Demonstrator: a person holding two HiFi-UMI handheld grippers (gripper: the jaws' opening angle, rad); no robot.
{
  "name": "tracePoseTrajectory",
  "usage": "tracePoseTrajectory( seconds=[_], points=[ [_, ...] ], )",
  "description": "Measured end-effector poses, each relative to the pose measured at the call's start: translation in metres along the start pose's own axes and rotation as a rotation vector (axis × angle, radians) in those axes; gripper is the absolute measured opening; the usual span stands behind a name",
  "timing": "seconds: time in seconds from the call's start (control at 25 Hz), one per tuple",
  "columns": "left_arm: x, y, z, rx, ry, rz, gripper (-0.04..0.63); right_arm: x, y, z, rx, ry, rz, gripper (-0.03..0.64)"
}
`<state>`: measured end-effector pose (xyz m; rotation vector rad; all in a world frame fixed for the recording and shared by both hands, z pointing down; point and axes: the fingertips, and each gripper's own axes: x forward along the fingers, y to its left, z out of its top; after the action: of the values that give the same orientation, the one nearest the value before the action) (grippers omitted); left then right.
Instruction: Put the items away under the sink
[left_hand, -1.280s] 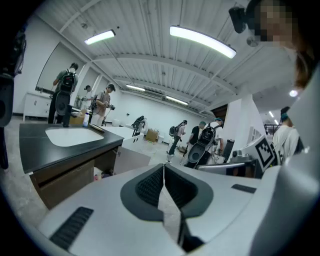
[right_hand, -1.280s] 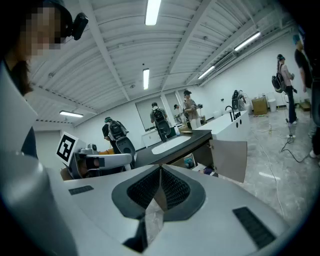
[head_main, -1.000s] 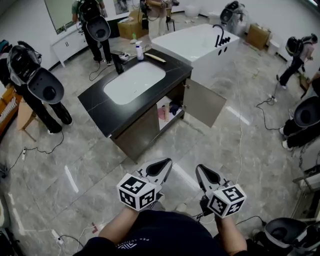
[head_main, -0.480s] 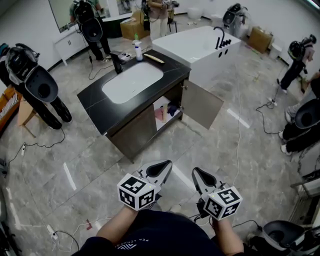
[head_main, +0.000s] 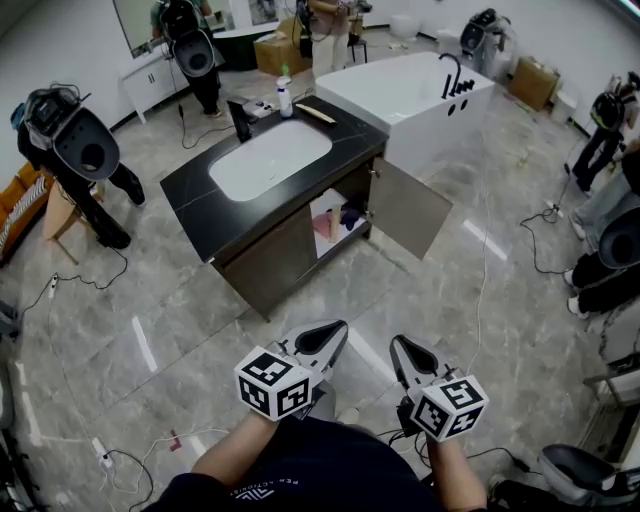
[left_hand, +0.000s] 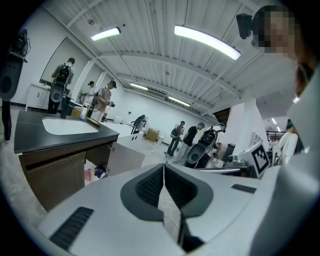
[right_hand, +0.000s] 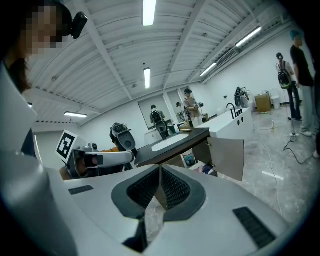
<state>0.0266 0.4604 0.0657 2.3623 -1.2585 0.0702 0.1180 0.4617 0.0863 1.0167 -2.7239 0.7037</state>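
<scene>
The left hand-held gripper (head_main: 322, 338) and right hand-held gripper (head_main: 408, 352) both have their jaws together, empty. At twelve o'clock the cabinet door (head_main: 408, 208) hangs open with some items (head_main: 330, 222) inside. A bottle (head_main: 285, 99) stands on the bench (head_main: 200, 195), probably left to store.

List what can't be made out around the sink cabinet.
- Things in the open compartment: head view, too small; only pink and dark blue shapes show.
- Space behind the closed door: hidden by that door in all views.
- Bottle on the countertop: label too small to read in the head view.
- Pale flat item beside the basin: head view, too small to identify.
</scene>
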Motion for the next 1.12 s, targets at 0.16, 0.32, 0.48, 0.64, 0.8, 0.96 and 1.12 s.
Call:
tracePoseTrajectory(
  seconds=[0.16, 0.32, 0.48, 0.64, 0.8, 0.96, 1.12],
  points=[
    [0.016, 0.006, 0.002, 0.005, 0.003, -0.006, 0.014, 0.006, -0.012, 0.003, -0.001, -0.001, -0.009, 0.04],
    [0.032, 0.016, 0.012, 0.012, 0.0, -0.009, 0.014, 0.017, -0.026, 0.011, 0.012, 0.003, -0.02, 0.04],
    [0.046, 0.036, 0.021, 0.004, 0.009, -0.009, 0.014, 0.037, -0.037, 0.023, 0.004, 0.009, -0.023, 0.04],
    [0.058, 0.059, 0.033, -0.003, 0.011, 0.003, 0.014, 0.06, -0.049, 0.039, 0.004, 0.01, -0.028, 0.04],
    [0.07, 0.087, 0.046, -0.014, 0.011, 0.014, 0.014, 0.088, -0.058, 0.052, 0.002, 0.015, -0.023, 0.04],
    [0.08, 0.116, 0.052, -0.029, 0.02, 0.022, 0.014, 0.118, -0.065, 0.059, 0.002, 0.033, -0.019, 0.04],
    [0.088, 0.142, 0.056, -0.045, 0.037, 0.022, 0.014, 0.145, -0.067, 0.067, 0.003, 0.052, 0.007, 0.04]
  ],
)
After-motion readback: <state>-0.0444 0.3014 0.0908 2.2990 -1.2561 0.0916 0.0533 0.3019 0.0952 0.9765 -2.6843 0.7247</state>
